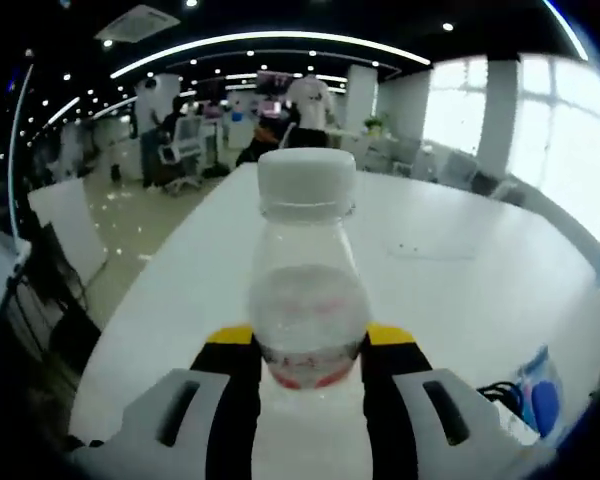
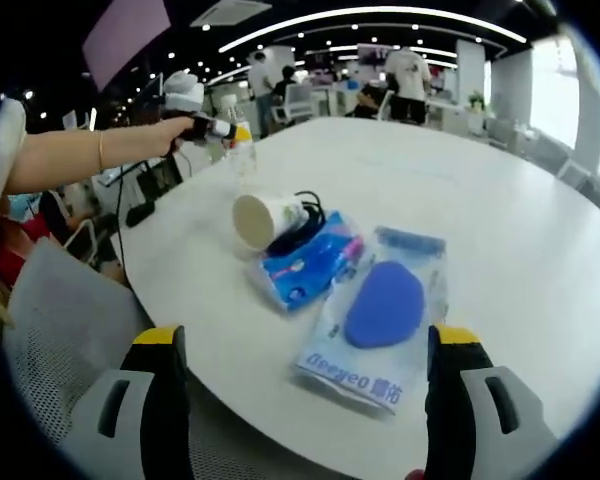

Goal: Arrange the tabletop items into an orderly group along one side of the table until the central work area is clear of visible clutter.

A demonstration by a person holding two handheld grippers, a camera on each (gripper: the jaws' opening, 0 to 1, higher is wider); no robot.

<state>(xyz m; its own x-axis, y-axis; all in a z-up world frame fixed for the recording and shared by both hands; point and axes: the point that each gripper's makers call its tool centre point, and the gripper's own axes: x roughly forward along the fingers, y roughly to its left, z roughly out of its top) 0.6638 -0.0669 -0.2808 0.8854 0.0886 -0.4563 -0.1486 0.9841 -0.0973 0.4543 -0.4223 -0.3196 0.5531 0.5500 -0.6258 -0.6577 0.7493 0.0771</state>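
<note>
We see a wide white desk filling most of both views, w/ an open office behind it. In the right gripper view, a clear packet holding a blue oval item lies center-right, touching a blue packet just left of it. A white paper cup lies tipped on its side at center-left, w/ a black cable coiled against it. The right claw at the bottom of the frame has its jaws spread wide apart, holding nothing, near the packets.

In the left gripper view, the left claw is clamped on the lower body of a small clear bottle w/ a white cap, center frame, upright. That same bottle appears upper left in the right gripper view, near the desk edge.

Our judgement: the bottle is being placed. To do it well, keep it vertical, lower until the base sits flat, close to the cup & packets, then release slowly. Whether the base touches the desk, we cannot tell.
</note>
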